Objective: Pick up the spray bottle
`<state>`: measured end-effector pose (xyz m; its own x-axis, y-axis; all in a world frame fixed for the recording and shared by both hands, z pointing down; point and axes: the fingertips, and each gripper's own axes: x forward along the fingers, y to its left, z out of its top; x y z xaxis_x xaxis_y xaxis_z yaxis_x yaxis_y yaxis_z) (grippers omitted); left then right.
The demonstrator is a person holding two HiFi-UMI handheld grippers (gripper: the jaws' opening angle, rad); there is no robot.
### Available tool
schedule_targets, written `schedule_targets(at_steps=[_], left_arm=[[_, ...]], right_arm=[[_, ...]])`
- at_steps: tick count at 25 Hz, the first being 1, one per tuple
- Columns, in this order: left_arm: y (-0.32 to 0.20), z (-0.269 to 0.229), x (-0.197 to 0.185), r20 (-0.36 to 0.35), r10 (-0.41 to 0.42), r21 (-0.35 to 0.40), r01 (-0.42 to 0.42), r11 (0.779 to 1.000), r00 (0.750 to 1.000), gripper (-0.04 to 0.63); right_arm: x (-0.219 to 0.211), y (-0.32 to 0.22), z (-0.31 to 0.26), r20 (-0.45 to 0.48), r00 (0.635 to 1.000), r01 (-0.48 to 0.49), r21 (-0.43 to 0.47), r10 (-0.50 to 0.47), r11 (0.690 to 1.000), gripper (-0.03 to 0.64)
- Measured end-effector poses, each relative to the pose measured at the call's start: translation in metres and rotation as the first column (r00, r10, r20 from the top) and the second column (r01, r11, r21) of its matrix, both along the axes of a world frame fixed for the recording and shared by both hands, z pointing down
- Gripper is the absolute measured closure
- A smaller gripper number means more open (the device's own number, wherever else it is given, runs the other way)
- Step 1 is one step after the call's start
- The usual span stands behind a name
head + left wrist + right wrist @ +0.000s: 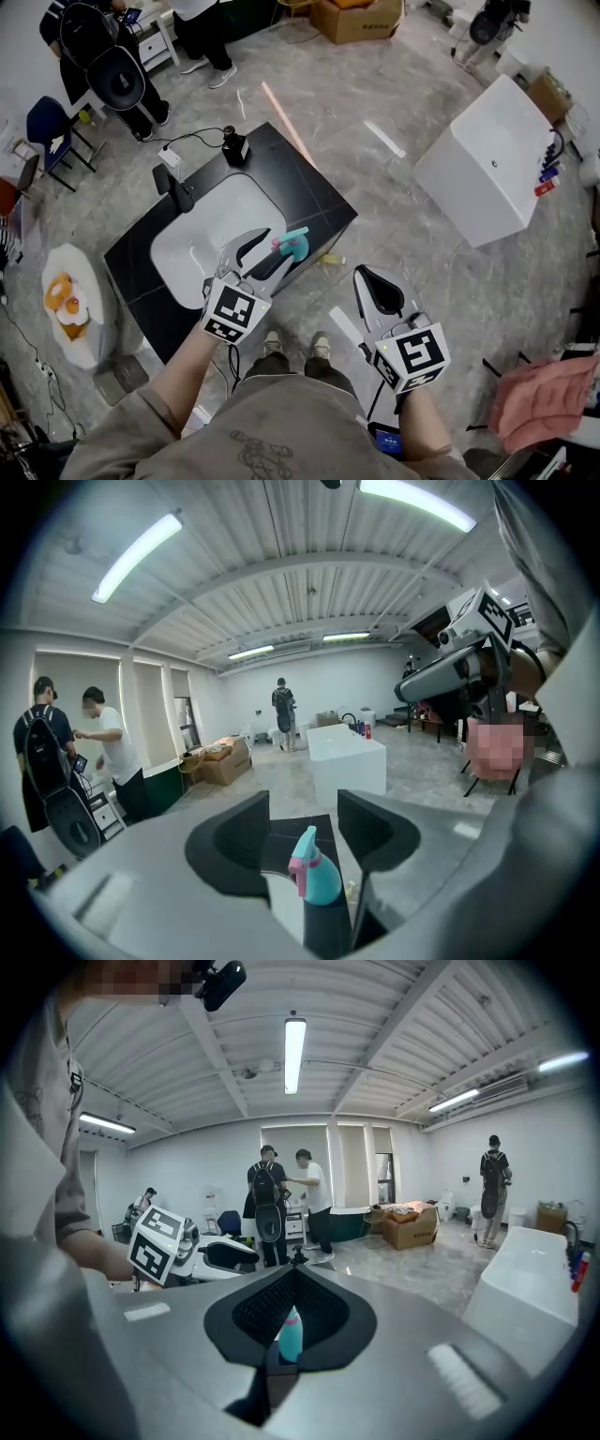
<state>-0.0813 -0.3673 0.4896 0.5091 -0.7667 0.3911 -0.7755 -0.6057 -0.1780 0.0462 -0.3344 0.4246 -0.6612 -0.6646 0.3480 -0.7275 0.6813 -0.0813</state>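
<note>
**Left claw** [272, 248]: released, jaws spread wide, nothing clamped. In the left gripper view the spray bottle [317, 878] stands upright in the gap between the jaws [302, 808], low in it and slightly toward the right jaw. I cannot tell whether either pad touches it. From the head view the teal bottle head with its pink trigger [296, 246] sits right at the tip of the right-hand jaw.

**Right claw** [363, 275]: clenched, tips together, empty. It is held back beside the person, on the right of the left claw and well apart from the bottle. The right gripper view looks along the shut jaws [295, 1274] and shows a sliver of the bottle [292, 1332] beyond them.

**Just past the bottle:** the black counter [309, 202] carries it, and it stands close to the counter's near edge. The white basin [202, 244] lies beyond and left of the left claw.

**Farther out:** a white tub-like unit [487, 173] stands on the floor far right of both claws. A cardboard box [356, 19] and standing people are at the far wall.

**Risks (judgement):**
- The bottle is off-centre in the gap. The right jaw may reach it first and push it over or off the near edge.
- The jaws seem level with the head and trigger. Closing there could squeeze the trigger or slide off the taper.
- Going lower onto the body looks safer.
</note>
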Motion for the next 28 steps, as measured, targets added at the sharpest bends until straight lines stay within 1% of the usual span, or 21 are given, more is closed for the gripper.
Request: schedule_targets(at_steps=[7,12,17,20,23,26,27,28], left_arm=[[-0.022,0.045,0.005,-0.006,0.056,-0.081,-0.057,0.995,0.998,0.370],[-0.032,0.079,0.012,0.011,0.088,-0.144,-0.086,0.986,0.996,0.370],[-0.035,0.107,0.012,-0.051,0.054,-0.232,-0.065,0.971,0.997,0.370],[-0.037,0.122,0.015,-0.059,0.066,-0.268,-0.080,0.960,0.996,0.370],[-0.039,0.130,0.019,-0.052,0.085,-0.276,-0.096,0.956,0.995,0.373],[-0.043,0.136,0.021,-0.037,0.086,-0.276,-0.093,0.957,0.996,0.398],[-0.043,0.139,0.021,-0.024,0.085,-0.283,-0.088,0.955,0.996,0.413],[-0.044,0.142,0.021,-0.018,0.081,-0.293,-0.083,0.952,0.997,0.443]], right_arm=[[-0.006,-0.009,0.021,-0.014,1.000,-0.006,-0.046,0.005,0.999,0.588],[-0.008,-0.013,0.038,-0.026,1.000,-0.020,-0.088,0.018,0.996,0.588],[-0.012,-0.009,0.050,-0.042,0.999,-0.013,-0.123,0.008,0.992,0.588],[-0.015,-0.006,0.058,-0.057,0.998,-0.004,-0.142,-0.004,0.990,0.588],[-0.018,-0.003,0.062,-0.072,0.997,0.008,-0.152,-0.019,0.988,0.588],[-0.019,0.000,0.065,-0.081,0.996,0.011,-0.158,-0.024,0.987,0.588],[-0.018,0.002,0.066,-0.083,0.996,0.011,-0.161,-0.025,0.987,0.588],[-0.018,0.003,0.067,-0.086,0.996,0.011,-0.164,-0.026,0.986,0.588]])
